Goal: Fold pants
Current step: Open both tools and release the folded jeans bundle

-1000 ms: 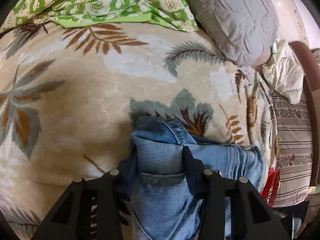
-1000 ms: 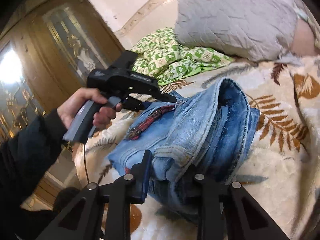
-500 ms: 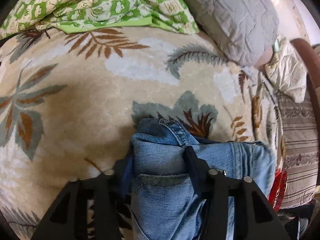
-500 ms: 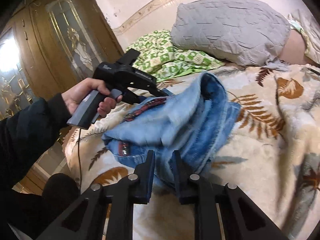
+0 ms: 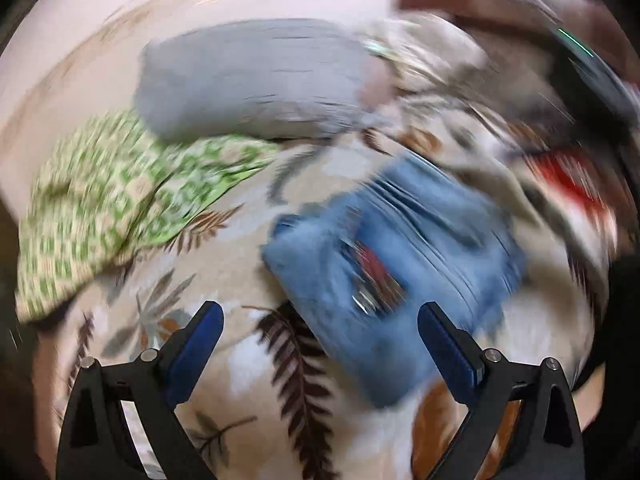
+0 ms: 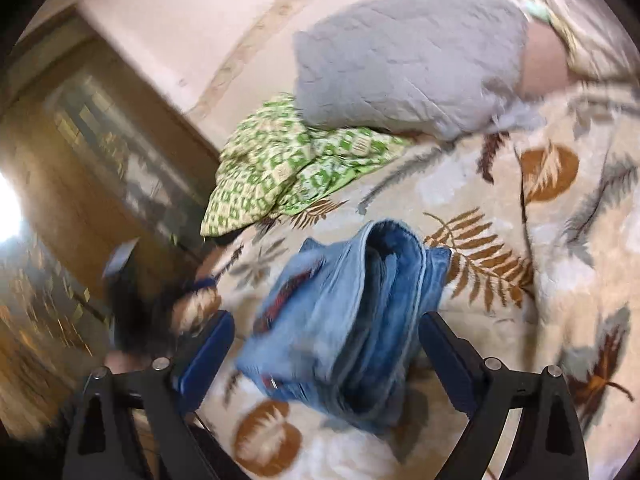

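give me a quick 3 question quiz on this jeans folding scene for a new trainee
1. True or false: the left gripper is clamped on the folded jeans.
2. What lies partly under the grey pillow, on the leaf-print blanket?
A. a red towel
B. a green checked cloth
C. a black jacket
3. In the right wrist view, how do the jeans sit relative to the right gripper?

Key
1. False. Its jaws are opening and stand wide, and the pads press on nothing.
2. B, the green checked cloth.
3. They lie as a folded bundle on the blanket, seen between the spread fingers, which do not squeeze them; those jaws are opening too.
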Tool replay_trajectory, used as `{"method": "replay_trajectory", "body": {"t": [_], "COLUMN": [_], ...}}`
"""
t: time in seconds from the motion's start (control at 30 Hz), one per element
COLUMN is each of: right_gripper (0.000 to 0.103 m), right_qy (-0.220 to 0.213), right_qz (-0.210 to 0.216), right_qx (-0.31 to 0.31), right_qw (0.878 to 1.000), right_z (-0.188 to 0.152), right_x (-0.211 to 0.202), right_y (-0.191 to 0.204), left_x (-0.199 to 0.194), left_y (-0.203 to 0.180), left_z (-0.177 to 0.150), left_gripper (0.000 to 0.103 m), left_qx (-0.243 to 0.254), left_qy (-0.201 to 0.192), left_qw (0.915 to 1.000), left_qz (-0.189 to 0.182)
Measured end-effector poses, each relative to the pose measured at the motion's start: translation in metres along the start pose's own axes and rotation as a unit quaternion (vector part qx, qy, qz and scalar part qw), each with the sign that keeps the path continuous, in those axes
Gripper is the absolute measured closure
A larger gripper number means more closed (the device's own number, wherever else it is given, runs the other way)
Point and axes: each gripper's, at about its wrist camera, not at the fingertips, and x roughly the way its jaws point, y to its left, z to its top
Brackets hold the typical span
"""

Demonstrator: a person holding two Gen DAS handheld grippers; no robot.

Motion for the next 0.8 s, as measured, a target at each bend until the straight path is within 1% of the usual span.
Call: {"method": "replay_trajectory", "body": {"t": [0.07,0.17,0.23,0.3,0.37,0.43,0.47,0.5,0.53,0.57,0.6,0.63,0.67,0.7,0.73,0.77,0.8], "right_gripper": [0.008,0.008,0.008,0.008,0.008,0.008,0.008,0.009,0.012,0.017,0.029,0.049,0.067,0.096,0.096,0.097,0.098], "right_qy": [0.025,0.071,0.106,0.124,0.137,0.150,0.153,0.156,0.155,0.154,0.156,0.157,0.158,0.156,0.149,0.145,0.136], "right_qz": [-0.003,0.002,0.010,0.009,-0.003,-0.016,-0.020,-0.018,-0.020,-0.023,-0.026,-0.025,-0.025,-0.041,-0.042,-0.039,-0.032], "right_qx": [0.040,0.100,0.145,0.172,0.171,0.167,0.167,0.167,0.162,0.154,0.144,0.133,0.124,0.106,0.098,0.097,0.104], "right_qw": [0.999,0.992,0.984,0.977,0.976,0.974,0.974,0.973,0.974,0.976,0.977,0.978,0.979,0.981,0.983,0.984,0.985], "right_z": [0.015,0.032,0.041,0.047,0.051,0.054,0.055,0.057,0.058,0.061,0.062,0.063,0.063,0.062,0.061,0.062,0.062], "right_x": [0.016,0.046,0.069,0.085,0.100,0.113,0.117,0.123,0.126,0.129,0.132,0.135,0.136,0.138,0.137,0.136,0.132], "right_y": [-0.009,-0.022,-0.032,-0.038,-0.040,-0.040,-0.041,-0.040,-0.038,-0.037,-0.034,-0.032,-0.031,-0.028,-0.027,-0.027,-0.031], "left_x": [-0.003,0.002,0.008,0.015,0.021,0.029,0.033,0.035,0.034,0.034,0.034,0.034,0.033,0.033,0.032,0.030,0.029], "left_y": [-0.014,-0.033,-0.039,-0.045,-0.052,-0.056,-0.056,-0.057,-0.061,-0.064,-0.065,-0.065,-0.065,-0.065,-0.065,-0.066,-0.066], "left_z": [-0.010,-0.021,-0.026,-0.026,-0.025,-0.026,-0.027,-0.028,-0.030,-0.033,-0.034,-0.036,-0.037,-0.039,-0.041,-0.042,-0.044], "left_gripper": [0.005,0.005,0.005,0.006,0.008,0.024,0.028,0.035,0.041,0.044,0.052,0.059,0.063,0.068,0.073,0.076,0.081], "left_qx": [0.040,0.102,0.131,0.152,0.169,0.188,0.194,0.199,0.203,0.208,0.214,0.212,0.210,0.209,0.209,0.208,0.208], "left_qy": [0.006,0.010,0.013,0.011,0.012,0.022,0.029,0.033,0.034,0.033,0.032,0.034,0.035,0.036,0.034,0.032,0.030], "left_qw": [0.9992,0.9942,0.9903,0.9873,0.9844,0.9809,0.9799,0.9791,0.9783,0.9772,0.9762,0.9765,0.9770,0.9772,0.9773,0.9775,0.9777], "left_qz": [-0.002,0.030,0.043,0.044,0.046,0.044,0.037,0.028,0.023,0.022,0.016,0.010,0.005,0.004,0.003,0.003,0.005]}}
